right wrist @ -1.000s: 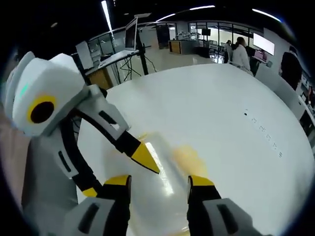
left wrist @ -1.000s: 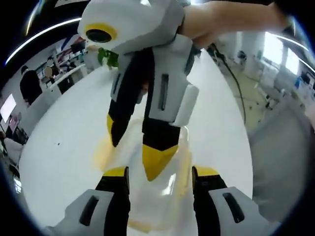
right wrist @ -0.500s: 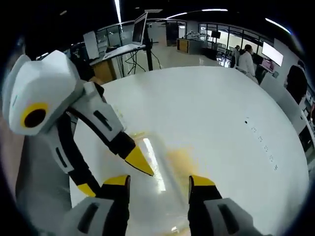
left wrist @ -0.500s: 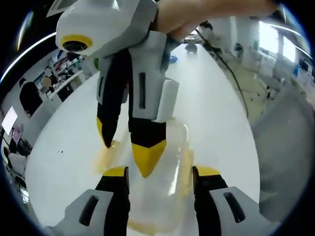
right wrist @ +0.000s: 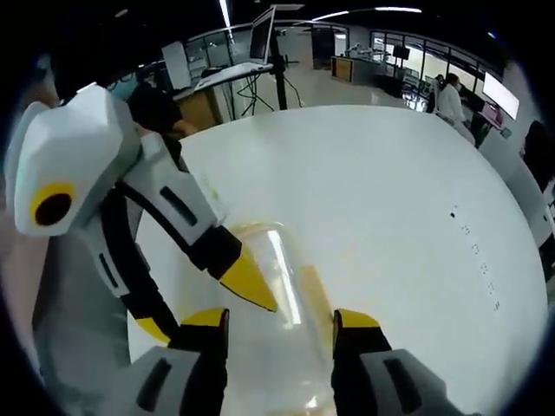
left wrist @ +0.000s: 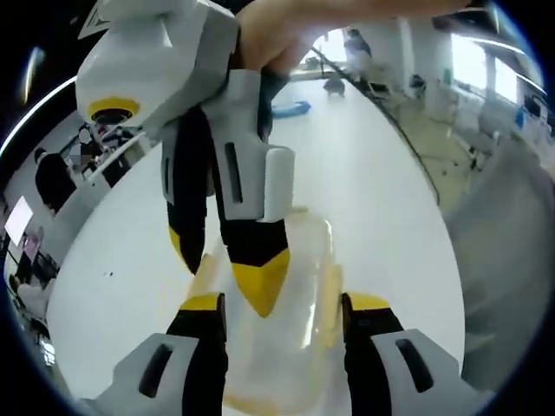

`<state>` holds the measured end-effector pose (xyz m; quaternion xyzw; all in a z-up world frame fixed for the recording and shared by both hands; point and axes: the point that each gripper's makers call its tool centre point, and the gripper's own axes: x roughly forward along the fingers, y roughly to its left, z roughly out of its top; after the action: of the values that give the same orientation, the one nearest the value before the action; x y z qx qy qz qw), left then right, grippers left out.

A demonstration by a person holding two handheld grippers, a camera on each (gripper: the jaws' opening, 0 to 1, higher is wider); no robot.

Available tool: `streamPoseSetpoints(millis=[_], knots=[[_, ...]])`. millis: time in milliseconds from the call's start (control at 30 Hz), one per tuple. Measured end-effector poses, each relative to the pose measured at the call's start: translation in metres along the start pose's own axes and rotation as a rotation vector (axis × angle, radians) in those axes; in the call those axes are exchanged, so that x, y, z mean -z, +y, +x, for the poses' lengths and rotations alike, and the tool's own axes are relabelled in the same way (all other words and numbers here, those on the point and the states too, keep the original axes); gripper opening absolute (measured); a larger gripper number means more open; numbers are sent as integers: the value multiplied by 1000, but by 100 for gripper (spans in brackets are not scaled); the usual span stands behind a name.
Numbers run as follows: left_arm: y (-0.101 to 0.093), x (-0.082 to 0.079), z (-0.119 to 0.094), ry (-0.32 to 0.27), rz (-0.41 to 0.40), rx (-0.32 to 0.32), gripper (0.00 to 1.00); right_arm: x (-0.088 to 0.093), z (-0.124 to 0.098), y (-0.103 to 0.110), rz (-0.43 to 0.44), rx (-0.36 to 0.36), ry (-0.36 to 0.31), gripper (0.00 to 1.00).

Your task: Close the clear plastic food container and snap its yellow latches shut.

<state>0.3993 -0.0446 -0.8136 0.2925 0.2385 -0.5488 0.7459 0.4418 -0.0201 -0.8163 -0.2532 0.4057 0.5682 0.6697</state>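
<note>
I count one clear food container [left wrist: 277, 321] on one white table [right wrist: 381, 199]. Two grippers: left gripper [left wrist: 282, 305], right gripper [right wrist: 280, 319], each with two yellow-tipped fingers [left wrist: 201, 303]. One blue object [left wrist: 286, 108] lies far off. Yellow latches are too blurred to count.

1. My left gripper [left wrist: 277, 305] has white-grey housings, black jaw arms and yellow tips.
2. My right gripper [right wrist: 276, 319] is built the same.
3. Each grey housing carries a dark slot.
4. A bare hand [left wrist: 277, 30] grips a white body with a yellow ring.
</note>
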Motion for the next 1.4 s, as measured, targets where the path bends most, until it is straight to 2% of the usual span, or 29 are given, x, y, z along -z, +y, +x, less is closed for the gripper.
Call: streamPoseSetpoints(millis=[567,867,967,1033,1167,1400], knots=[[0,-1,2,3,5,36,48,1,3,-2,-35,-67,90,42],[-3,-3,5,-10,39,53,48,2,4,0,-69,-90,99,42],[-5,-4,11,-9,108,34,49,2,5,0,-75,-99,108,42],[-3,-3,10,-10,80,39,49,2,5,0,-82,-106,109,42],[-3,-3,10,-21,66,43,48,2,8,0,-103,-140,121,42],[-2,-2,10,-36,49,33,47,2,9,1,-105,-158,128,41]])
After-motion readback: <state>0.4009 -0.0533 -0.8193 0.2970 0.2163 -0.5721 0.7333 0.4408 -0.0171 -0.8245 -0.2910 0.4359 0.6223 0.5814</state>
